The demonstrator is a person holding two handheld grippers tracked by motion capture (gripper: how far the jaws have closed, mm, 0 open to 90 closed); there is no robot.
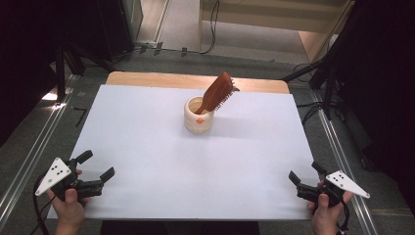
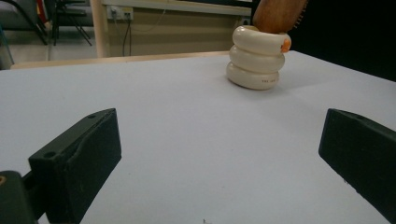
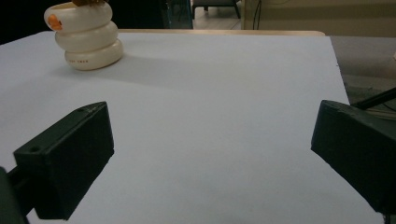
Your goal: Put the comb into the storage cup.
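A cream ribbed cup (image 1: pixel 198 116) with an orange spot stands upright in the far middle of the white sheet (image 1: pixel 147 147). A brown wooden hairbrush (image 1: pixel 219 92) leans in it, bristle head up and tilted right. The cup (image 2: pixel 257 58) rises ahead in the left gripper view with the hairbrush (image 2: pixel 278 14) on top, and the cup (image 3: pixel 85 41) sits at top left in the right gripper view. My left gripper (image 1: pixel 96 165) is open at the near left corner, nothing between its jaws. My right gripper (image 1: pixel 306 172) is open at the near right corner, also holding nothing.
The sheet covers a wooden table (image 1: pixel 147 78) whose far edge shows as a tan strip. Metal rails (image 1: pixel 29 156) run along the floor on both sides. Dark stands and cables (image 1: pixel 318 73) lie behind the table at right.
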